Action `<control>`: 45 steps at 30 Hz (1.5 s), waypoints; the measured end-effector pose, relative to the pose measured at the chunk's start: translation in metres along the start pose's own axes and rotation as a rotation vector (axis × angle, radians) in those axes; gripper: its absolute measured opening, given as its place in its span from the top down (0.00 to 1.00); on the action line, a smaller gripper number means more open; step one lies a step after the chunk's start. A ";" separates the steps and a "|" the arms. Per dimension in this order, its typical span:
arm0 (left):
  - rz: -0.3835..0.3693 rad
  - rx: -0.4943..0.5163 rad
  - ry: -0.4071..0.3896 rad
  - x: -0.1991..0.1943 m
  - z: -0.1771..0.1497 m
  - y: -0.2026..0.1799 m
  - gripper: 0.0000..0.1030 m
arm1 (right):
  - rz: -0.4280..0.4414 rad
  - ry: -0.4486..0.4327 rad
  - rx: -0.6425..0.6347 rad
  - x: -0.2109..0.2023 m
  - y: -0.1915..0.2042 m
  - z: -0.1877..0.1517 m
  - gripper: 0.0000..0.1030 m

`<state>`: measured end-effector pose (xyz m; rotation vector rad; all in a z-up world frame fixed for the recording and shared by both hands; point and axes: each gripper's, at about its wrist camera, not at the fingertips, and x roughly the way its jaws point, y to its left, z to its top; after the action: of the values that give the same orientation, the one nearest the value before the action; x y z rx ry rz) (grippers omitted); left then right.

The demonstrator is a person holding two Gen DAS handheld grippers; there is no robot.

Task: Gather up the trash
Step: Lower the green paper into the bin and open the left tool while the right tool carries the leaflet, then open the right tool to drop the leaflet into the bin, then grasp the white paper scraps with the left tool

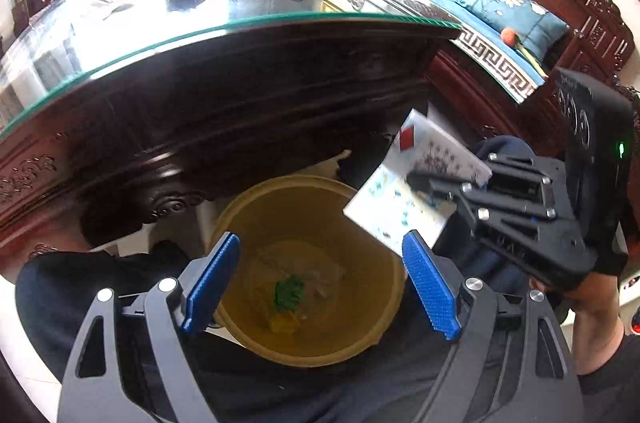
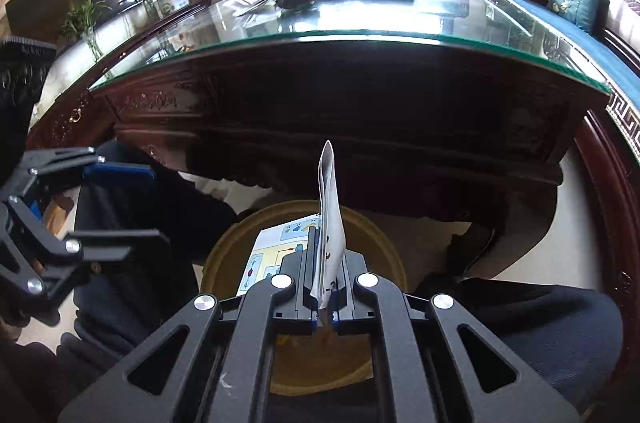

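While right gripper (image 2: 325,297) clamps the folded leaflet (image 1: 416,183) upright, bin (image 1: 384,315) sits directly below it; left gripper (image 1: 320,287) gapes wide, empty, over the same opening.

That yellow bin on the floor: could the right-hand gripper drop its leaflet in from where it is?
Probably yes. The right gripper is shut on the leaflet directly above the open yellow bin, with nothing between them.
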<state>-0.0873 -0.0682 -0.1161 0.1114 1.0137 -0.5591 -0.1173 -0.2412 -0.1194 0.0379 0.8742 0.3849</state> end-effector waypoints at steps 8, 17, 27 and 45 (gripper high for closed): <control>0.053 -0.047 -0.053 -0.011 0.008 0.022 0.19 | 0.013 -0.007 -0.086 0.003 0.018 0.003 0.58; 0.089 -0.077 -0.064 -0.010 0.015 0.039 0.19 | 0.061 -0.017 -0.084 0.009 0.022 0.014 0.51; 0.222 -0.128 -0.232 -0.036 0.056 0.077 0.08 | 0.000 -0.214 -0.125 -0.001 0.032 0.059 0.12; 0.344 -0.356 -0.367 -0.024 0.169 0.192 0.05 | 0.055 -0.326 0.007 0.035 0.020 0.166 0.08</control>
<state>0.1280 0.0481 -0.0376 -0.1286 0.6998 -0.0737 0.0217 -0.1901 -0.0341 0.1281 0.5535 0.4132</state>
